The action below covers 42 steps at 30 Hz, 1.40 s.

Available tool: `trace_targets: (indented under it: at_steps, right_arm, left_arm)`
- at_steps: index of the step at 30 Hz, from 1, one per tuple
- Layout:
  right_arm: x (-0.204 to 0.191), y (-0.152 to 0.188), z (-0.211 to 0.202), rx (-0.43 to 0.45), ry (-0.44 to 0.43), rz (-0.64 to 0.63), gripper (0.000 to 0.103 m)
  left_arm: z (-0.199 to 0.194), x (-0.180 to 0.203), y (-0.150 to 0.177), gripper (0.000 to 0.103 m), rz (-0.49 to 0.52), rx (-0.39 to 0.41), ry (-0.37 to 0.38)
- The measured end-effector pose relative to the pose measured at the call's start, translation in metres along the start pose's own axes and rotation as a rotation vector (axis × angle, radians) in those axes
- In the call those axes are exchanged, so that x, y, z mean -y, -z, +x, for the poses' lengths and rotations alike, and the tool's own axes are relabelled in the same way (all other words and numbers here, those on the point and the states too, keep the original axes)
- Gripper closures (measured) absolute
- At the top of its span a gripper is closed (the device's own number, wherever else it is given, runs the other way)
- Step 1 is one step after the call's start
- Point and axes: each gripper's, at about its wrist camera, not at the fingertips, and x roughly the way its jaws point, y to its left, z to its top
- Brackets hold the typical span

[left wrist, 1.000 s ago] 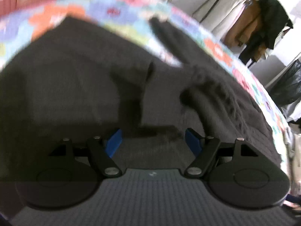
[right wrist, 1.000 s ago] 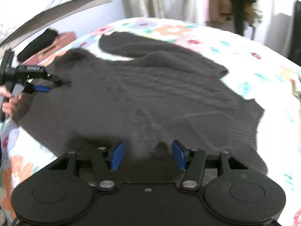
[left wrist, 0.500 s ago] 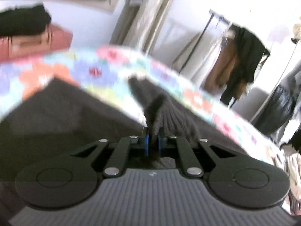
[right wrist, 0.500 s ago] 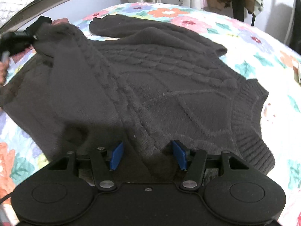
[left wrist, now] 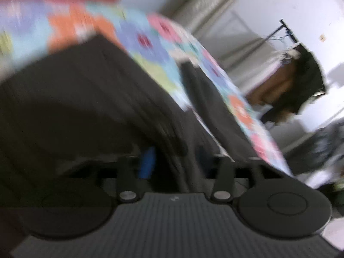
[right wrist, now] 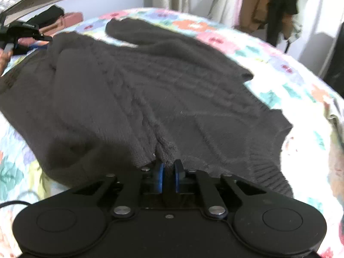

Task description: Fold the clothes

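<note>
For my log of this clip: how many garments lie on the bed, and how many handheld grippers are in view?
Dark grey cable-knit sweater on the floral quilt: 1
Black two-finger grippers: 2, left gripper and right gripper
Total: 3

Matt, chunky cable-knit wool sweater (right wrist: 172, 99) — soft printed cotton bedspread (right wrist: 290, 79) — matt black plastic right hand-held gripper (right wrist: 168, 173)
</note>
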Motion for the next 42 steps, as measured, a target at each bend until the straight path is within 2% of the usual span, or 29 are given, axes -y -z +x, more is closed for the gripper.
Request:
trace_targets:
  at_steps: [2, 5, 6, 7, 8, 10, 12, 15, 17, 18, 20, 21, 23, 24, 26, 27, 30, 31, 33, 35, 40, 42]
  right_arm:
    - [-0.001, -0.001, -0.007, 0.023, 0.035, 0.006, 0.095]
    - [0.003, -0.002, -0.013, 0.035, 0.065, 0.010, 0.095]
    - [0.004, -0.002, -0.012, 0.025, 0.071, 0.003, 0.096]
    - [0.004, -0.002, -0.011, 0.015, 0.074, -0.005, 0.096]
    - [0.003, 0.000, -0.009, 0.006, 0.070, -0.012, 0.096]
    - [0.000, 0.003, -0.005, -0.005, 0.061, -0.021, 0.095]
    - [-0.002, 0.005, -0.001, -0.012, 0.060, -0.030, 0.095]
    - [-0.001, 0.006, 0.000, -0.012, 0.059, -0.023, 0.095]
    - [0.002, 0.007, 0.000, -0.015, 0.051, -0.009, 0.095]
    - [0.003, 0.007, 0.000, -0.017, 0.047, -0.002, 0.095]
    - [0.005, 0.008, 0.002, -0.021, 0.043, 0.007, 0.095]
    - [0.005, 0.008, 0.003, -0.024, 0.043, 0.008, 0.094]
    - [0.004, 0.007, 0.005, -0.025, 0.041, 0.015, 0.094]
    - [0.003, 0.004, 0.002, -0.017, 0.032, 0.026, 0.094]
    - [0.000, -0.001, -0.003, 0.000, 0.015, 0.047, 0.092]
    - [-0.001, -0.003, -0.005, 0.008, 0.007, 0.058, 0.086]
    - [-0.005, -0.011, -0.013, 0.033, -0.018, 0.089, 0.074]
    - [-0.006, -0.013, -0.016, 0.041, -0.027, 0.100, 0.071]
    - [-0.012, -0.018, -0.017, 0.053, -0.076, 0.115, 0.056]
    - [-0.021, -0.022, -0.013, 0.051, -0.132, 0.121, 0.056]
    - [-0.035, -0.014, 0.031, -0.081, -0.158, 0.095, 0.054]
    - [-0.033, -0.013, 0.035, -0.094, -0.166, 0.120, 0.051]
  left_arm:
    - [0.013, 0.003, 0.010, 0.046, 0.001, -0.053, -0.020]
    - [0.028, 0.017, 0.022, 0.045, 0.074, -0.095, -0.014]
    - [0.031, 0.022, 0.027, 0.049, 0.102, -0.105, -0.011]
    - [0.033, 0.026, 0.030, 0.075, 0.135, -0.102, -0.033]
    - [0.035, 0.031, 0.034, 0.088, 0.167, -0.099, -0.054]
    - [0.033, 0.038, 0.034, 0.090, 0.189, -0.076, -0.063]
    - [0.019, 0.043, 0.026, 0.092, 0.174, -0.018, -0.024]
    - [-0.009, 0.048, 0.010, 0.093, 0.132, 0.078, 0.067]
    - [-0.018, 0.038, -0.003, 0.093, 0.039, 0.073, 0.167]
    - [-0.018, 0.032, -0.006, 0.093, 0.011, 0.061, 0.175]
    - [-0.009, 0.024, -0.004, 0.092, 0.022, 0.041, 0.124]
    - [0.000, 0.020, -0.001, 0.091, 0.047, 0.000, 0.047]
    - [0.021, 0.015, 0.007, 0.089, 0.111, -0.120, -0.164]
    - [0.029, 0.015, 0.011, 0.088, 0.147, -0.177, -0.236]
    - [0.025, 0.017, 0.011, 0.088, 0.141, -0.169, -0.240]
    - [0.023, 0.022, 0.010, 0.085, 0.157, -0.177, -0.256]
    - [0.012, 0.039, 0.009, 0.071, 0.245, -0.154, -0.320]
    - [0.009, 0.043, 0.010, 0.070, 0.260, -0.146, -0.330]
    - [0.002, 0.047, 0.010, 0.068, 0.260, -0.143, -0.311]
    - [-0.004, 0.048, 0.006, 0.063, 0.235, -0.139, -0.285]
    - [-0.011, 0.054, 0.006, 0.062, 0.252, -0.138, -0.269]
    - [-0.008, 0.054, 0.005, 0.062, 0.252, -0.146, -0.259]
